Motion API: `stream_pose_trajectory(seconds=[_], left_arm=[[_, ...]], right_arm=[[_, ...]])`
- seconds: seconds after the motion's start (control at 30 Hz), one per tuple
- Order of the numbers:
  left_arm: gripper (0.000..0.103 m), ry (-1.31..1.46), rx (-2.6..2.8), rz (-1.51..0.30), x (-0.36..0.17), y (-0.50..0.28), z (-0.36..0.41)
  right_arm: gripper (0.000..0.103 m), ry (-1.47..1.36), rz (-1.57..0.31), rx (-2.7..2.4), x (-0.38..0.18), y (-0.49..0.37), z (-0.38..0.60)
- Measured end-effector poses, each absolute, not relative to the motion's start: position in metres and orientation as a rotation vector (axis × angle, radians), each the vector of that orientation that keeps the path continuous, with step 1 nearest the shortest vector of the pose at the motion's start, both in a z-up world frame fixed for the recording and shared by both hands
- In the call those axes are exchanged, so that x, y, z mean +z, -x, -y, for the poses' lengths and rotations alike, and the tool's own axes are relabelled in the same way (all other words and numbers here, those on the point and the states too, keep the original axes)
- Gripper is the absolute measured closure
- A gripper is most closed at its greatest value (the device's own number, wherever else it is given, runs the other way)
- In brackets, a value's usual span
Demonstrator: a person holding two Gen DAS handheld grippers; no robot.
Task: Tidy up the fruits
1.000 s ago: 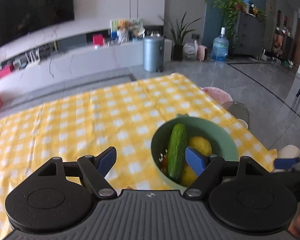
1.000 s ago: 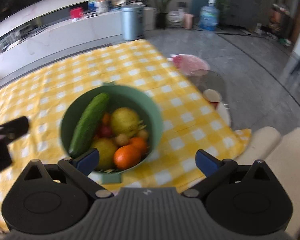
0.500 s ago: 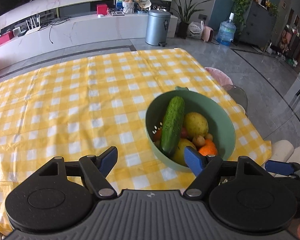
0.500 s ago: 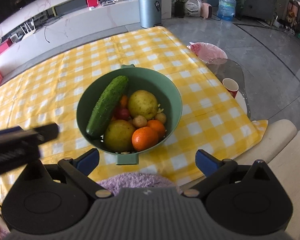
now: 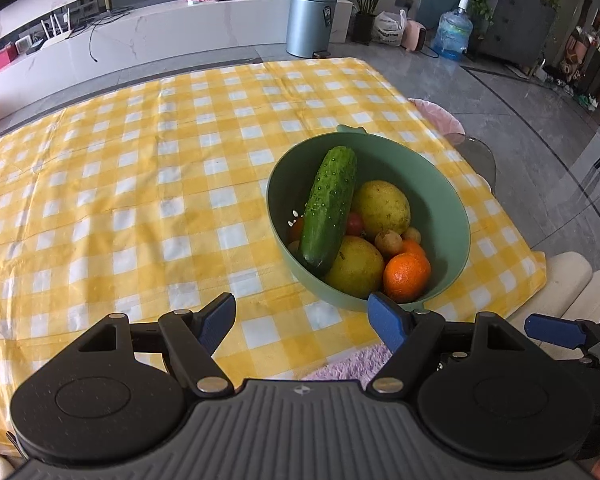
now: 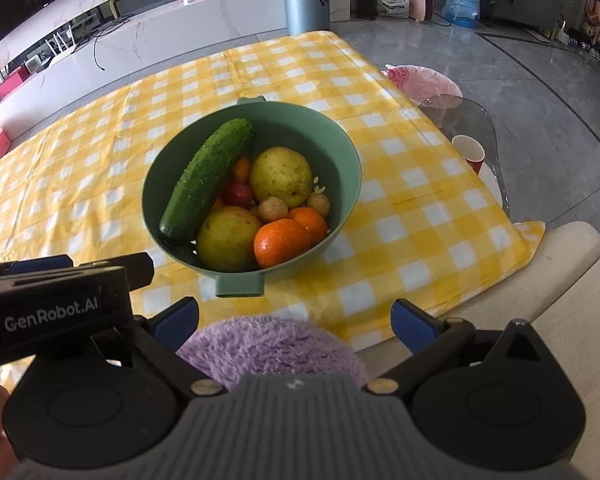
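On the yellow checked tablecloth (image 5: 140,184), near its right-hand corner, the green bowl (image 5: 440,184) is sitting with the fruit inside it: a cucumber (image 5: 330,210) leaning along the left wall, two yellow-green fruits (image 6: 281,176), two oranges (image 6: 282,242) at the near side, and small red and brown pieces between them. Compared with a second ago, both cameras are now looking more steeply down, so the bowl is showing farther up each view and the blur in the right wrist view is gone. The left gripper (image 5: 302,322) is hovering with its jaws standing wide apart, slightly narrower than a second ago, nothing between them; the bowl's near rim is lying just beyond its right fingertip. The right gripper (image 6: 296,318) is likewise holding its jaws wide apart and empty, above a purple fuzzy sleeve (image 6: 272,346). Left of the bowl the cloth is lying bare and wide. To the right, the table edge is running close to the bowl, with a glass side table (image 6: 460,120) and a red cup (image 6: 468,154) beyond it.
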State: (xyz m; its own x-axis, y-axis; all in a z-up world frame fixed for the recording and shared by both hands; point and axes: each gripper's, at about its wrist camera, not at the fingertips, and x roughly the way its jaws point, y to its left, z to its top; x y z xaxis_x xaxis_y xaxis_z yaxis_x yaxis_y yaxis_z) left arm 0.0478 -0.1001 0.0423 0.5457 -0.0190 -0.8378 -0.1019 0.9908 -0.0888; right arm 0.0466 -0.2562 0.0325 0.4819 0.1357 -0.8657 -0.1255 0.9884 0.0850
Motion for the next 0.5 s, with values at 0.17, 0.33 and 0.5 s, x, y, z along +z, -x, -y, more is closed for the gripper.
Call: stream_pose_trajectory(seconds=[0.17, 0.33, 0.5], left_arm=[[0.015, 0.143, 0.023, -1.002, 0.0378, -0.0511, 0.1009], [0.015, 0.151, 0.016, -1.009, 0.0347, -0.052, 0.102], [0.015, 0.152, 0.018, -1.014, 0.0338, -0.0524, 0.1021]], right_arm=[[0.005, 0.002, -1.062, 0.147, 0.0298, -0.0481, 0.2575], [0.005, 0.001, -1.064, 0.145, 0.0277, -0.0483, 0.2602], [0.005, 0.011, -1.068, 0.142, 0.0259, -0.0489, 0.2602]])
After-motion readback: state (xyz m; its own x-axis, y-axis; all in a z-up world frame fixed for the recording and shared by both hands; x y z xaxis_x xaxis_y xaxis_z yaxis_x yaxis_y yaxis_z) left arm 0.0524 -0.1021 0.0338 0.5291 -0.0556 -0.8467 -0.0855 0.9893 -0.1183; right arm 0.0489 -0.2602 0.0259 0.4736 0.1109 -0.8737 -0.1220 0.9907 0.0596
